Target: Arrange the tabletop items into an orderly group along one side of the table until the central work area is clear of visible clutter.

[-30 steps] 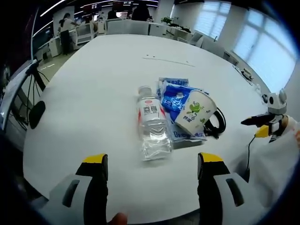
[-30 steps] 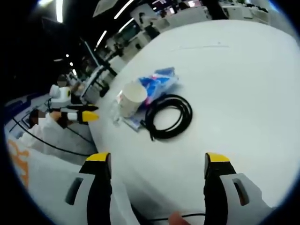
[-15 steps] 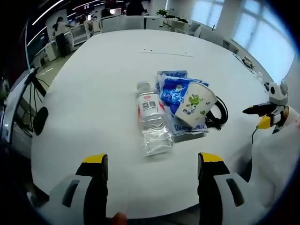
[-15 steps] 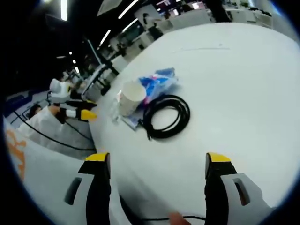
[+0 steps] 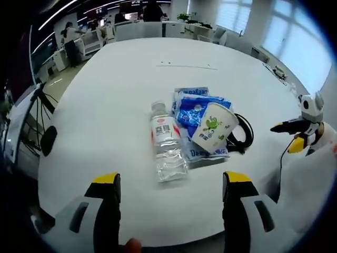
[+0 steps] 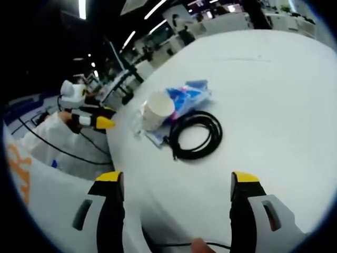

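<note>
On the white table (image 5: 116, 95) a clear water bottle (image 5: 167, 142) lies on its side. Beside it a white paper cup (image 5: 211, 127) with a green print rests tipped on a blue and white packet (image 5: 196, 108). A black coiled cable (image 6: 196, 134) lies beside the cup (image 6: 158, 108) and the packet (image 6: 188, 95). My left gripper (image 5: 171, 187) stands open, short of the bottle, with nothing between its jaws. My right gripper (image 6: 178, 184) is open too, short of the cable. The right gripper (image 5: 295, 132) shows at the right of the left gripper view, and the left gripper (image 6: 92, 120) at the left of the right gripper view.
The table's near rounded edge (image 5: 158, 240) runs just beyond my left jaws. Desks, chairs and people (image 5: 79, 34) stand past the far side. Windows (image 5: 295, 37) line the right wall. A white sleeve (image 6: 47, 139) holds the left gripper.
Both views have shifted slightly with the hands. The bottle, cup, packet and cable lie as before. Both grippers stay open.
</note>
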`<state>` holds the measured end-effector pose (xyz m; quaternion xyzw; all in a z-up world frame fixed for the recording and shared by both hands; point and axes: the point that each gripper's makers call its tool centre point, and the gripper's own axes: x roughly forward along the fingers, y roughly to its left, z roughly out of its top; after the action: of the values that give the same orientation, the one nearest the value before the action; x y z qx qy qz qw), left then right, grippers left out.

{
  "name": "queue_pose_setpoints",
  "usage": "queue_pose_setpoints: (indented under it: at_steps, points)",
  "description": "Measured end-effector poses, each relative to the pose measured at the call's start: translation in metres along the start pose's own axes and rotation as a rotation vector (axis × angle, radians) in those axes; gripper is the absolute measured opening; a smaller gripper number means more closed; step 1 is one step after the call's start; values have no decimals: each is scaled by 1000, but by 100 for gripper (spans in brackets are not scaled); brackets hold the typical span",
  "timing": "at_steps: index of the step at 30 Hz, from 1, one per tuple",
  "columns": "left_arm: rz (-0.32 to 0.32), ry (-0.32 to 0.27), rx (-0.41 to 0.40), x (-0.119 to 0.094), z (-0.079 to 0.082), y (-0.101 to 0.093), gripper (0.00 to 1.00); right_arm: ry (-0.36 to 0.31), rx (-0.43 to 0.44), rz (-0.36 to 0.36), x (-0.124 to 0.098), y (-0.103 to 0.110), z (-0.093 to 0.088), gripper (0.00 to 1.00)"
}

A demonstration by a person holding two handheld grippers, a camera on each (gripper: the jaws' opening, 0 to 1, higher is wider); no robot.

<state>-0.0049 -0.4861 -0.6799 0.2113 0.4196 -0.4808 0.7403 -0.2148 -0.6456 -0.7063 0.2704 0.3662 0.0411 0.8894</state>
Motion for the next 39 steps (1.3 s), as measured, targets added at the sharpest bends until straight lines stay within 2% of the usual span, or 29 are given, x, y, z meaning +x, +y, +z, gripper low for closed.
queue_pose_setpoints:
  at_steps: [15,18,23,25,28,29,36,39]
  points:
    - [13,-14,9,4,2,-4,78,-17,19,-4,-13,-2,2,81]
    - [-5,-22,-18,8,6,-2,78,-14,17,0,-12,-1,3,79]
    - [-4,-26,-18,9,17,1,77,-15,24,9,-10,0,3,77]
    - [-16,-36,-37,12,21,0,77,-14,26,9,-9,-1,4,77]
    - [-20,-35,-119,18,23,-2,73,-18,28,9,-8,-2,5,77]
    - [-39,-31,-119,21,23,-6,72,-20,30,10,-8,-2,6,77]
    - [-29,22,-71,32,23,-6,70,-11,35,18,-5,-2,5,75]
    - [-37,32,-84,36,26,-3,69,-10,41,20,-5,-2,5,75]
